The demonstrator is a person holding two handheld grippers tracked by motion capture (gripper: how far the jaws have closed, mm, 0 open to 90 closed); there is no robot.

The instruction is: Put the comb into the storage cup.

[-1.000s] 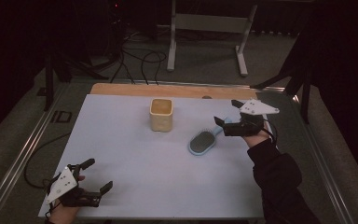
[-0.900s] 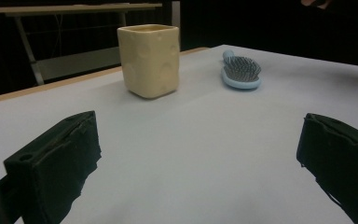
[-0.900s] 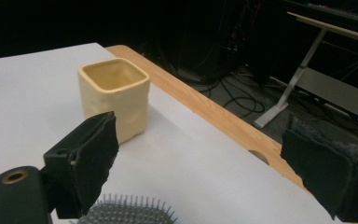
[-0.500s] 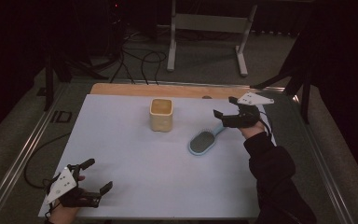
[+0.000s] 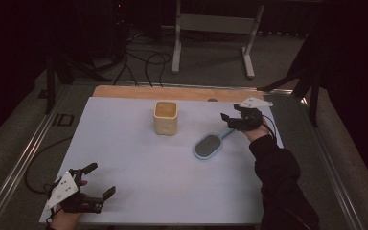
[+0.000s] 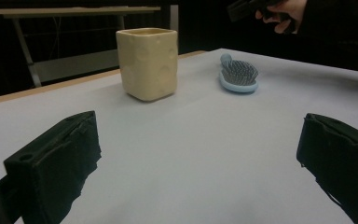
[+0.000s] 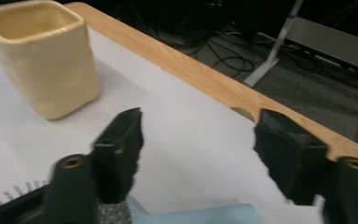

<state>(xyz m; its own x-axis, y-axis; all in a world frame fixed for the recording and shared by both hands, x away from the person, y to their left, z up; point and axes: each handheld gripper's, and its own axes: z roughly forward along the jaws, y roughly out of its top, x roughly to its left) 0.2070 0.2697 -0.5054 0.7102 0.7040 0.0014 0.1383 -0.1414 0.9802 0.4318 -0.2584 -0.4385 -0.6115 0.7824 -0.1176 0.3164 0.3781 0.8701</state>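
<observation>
Claws are both spread apart, holding nothing. Left claw (image 5: 98, 184) rests low at the near left corner of the white worktop (image 5: 139, 167). Right claw (image 5: 229, 119) hovers at the far right, just above the handle end of a light blue hairbrush (image 5: 207, 145), which lies flat with bristles up. Near it, toward the far middle of the worktop, a cream square cup (image 5: 166, 117) stands upright, apart from the brush.

I note: cream-yellow cup (image 5: 166, 117), plain. Pale blue hairbrush (image 5: 208, 145), grey bristles. White desk (image 5: 139, 158), tan wood strip along far edge. Black claws.
</observation>
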